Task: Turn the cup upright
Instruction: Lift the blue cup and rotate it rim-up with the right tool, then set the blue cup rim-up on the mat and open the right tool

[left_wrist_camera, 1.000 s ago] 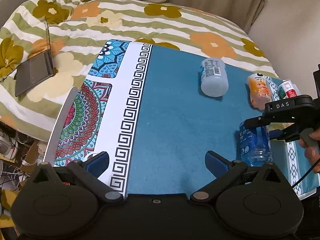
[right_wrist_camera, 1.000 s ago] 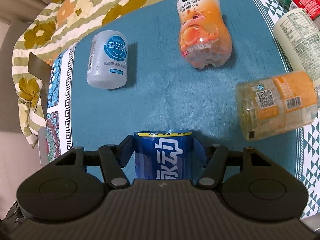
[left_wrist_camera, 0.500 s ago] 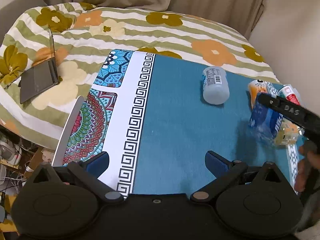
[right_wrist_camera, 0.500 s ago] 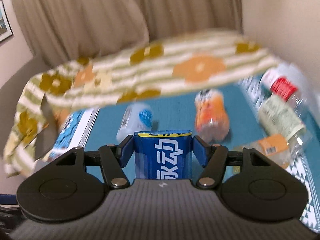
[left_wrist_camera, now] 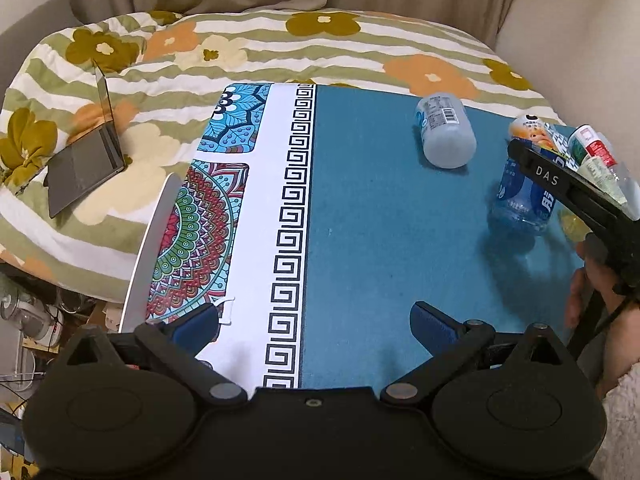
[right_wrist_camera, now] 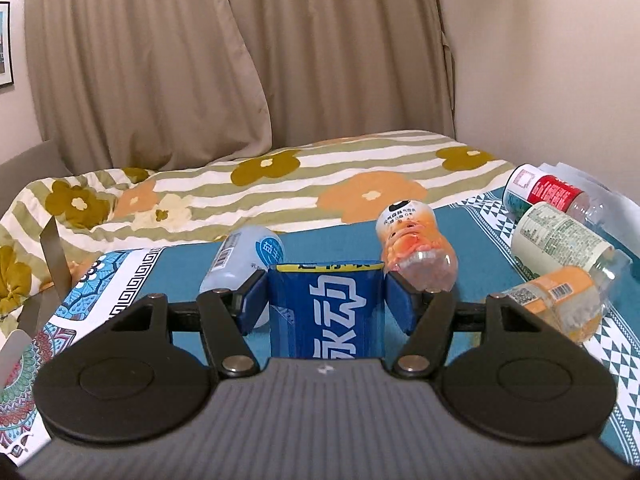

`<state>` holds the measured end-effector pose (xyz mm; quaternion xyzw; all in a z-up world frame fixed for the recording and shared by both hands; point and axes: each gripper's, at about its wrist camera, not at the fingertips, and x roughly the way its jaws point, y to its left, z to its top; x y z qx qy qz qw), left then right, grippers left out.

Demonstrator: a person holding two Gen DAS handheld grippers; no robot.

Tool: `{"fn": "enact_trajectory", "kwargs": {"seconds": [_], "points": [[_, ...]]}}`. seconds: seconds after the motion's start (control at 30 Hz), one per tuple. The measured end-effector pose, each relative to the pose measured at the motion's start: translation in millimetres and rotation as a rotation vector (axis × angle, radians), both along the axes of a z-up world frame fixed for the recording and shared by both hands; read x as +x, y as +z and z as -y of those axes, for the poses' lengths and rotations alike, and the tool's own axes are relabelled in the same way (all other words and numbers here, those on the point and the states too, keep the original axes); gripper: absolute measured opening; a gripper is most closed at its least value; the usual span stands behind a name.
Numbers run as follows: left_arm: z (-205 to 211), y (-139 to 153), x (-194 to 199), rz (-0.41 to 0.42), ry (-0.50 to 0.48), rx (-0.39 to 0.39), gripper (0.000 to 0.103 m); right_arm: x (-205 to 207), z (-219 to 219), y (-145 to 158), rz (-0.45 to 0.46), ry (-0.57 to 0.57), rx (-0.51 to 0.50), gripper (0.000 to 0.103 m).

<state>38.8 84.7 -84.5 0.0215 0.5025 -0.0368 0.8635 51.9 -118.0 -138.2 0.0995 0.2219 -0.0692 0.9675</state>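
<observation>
The cup is a cut-off blue bottle with white characters. My right gripper is shut on it, blue pads on both sides. In the left wrist view the blue cup stands nearly upright with its base on the teal mat, held by the right gripper's black body. My left gripper is open and empty, low over the mat's near edge, well left of the cup.
A pale grey bottle lies on the mat behind the cup. An orange bottle, a red-labelled one, a green-labelled one and a yellow one lie at right. A laptop sits on the floral bedspread.
The right gripper has tilted from pointing down at the mat to level, turning the blue cup from lying to nearly upright. The left gripper has pulled back slightly and stays open.
</observation>
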Motion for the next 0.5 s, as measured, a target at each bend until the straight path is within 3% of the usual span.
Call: {"fn": "enact_trajectory", "kwargs": {"seconds": [0.5], "points": [[9.9,0.2,2.5,-0.002,-0.038,-0.026,0.103,-29.3,-11.0,11.9,-0.104,0.087,-0.076,0.078]]}}
